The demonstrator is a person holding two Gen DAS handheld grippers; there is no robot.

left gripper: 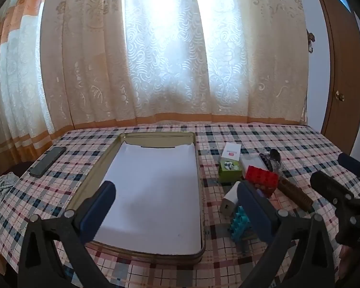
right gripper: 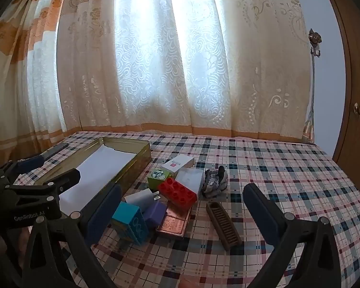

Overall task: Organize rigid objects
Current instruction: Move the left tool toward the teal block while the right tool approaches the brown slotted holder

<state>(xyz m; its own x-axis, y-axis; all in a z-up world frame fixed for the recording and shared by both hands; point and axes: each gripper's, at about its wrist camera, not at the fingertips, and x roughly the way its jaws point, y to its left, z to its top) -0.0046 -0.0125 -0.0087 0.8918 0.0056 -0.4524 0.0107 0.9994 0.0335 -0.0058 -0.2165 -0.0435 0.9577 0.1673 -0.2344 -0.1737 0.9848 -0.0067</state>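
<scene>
Gold tin (left gripper: 195, 168) holds nothing; L hand-held gripper (left gripper: 177, 213) & R hand-held gripper (right gripper: 182, 218) both agape, nothing clamped.

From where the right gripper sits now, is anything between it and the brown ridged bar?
Nothing visible: the right gripper is open, and the brown ridged bar lies alone on the tablecloth, apart from the pile.

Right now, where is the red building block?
In the right wrist view the red building block sits left of centre on the checked tablecloth, atop the pile beside the tin tray.
</scene>
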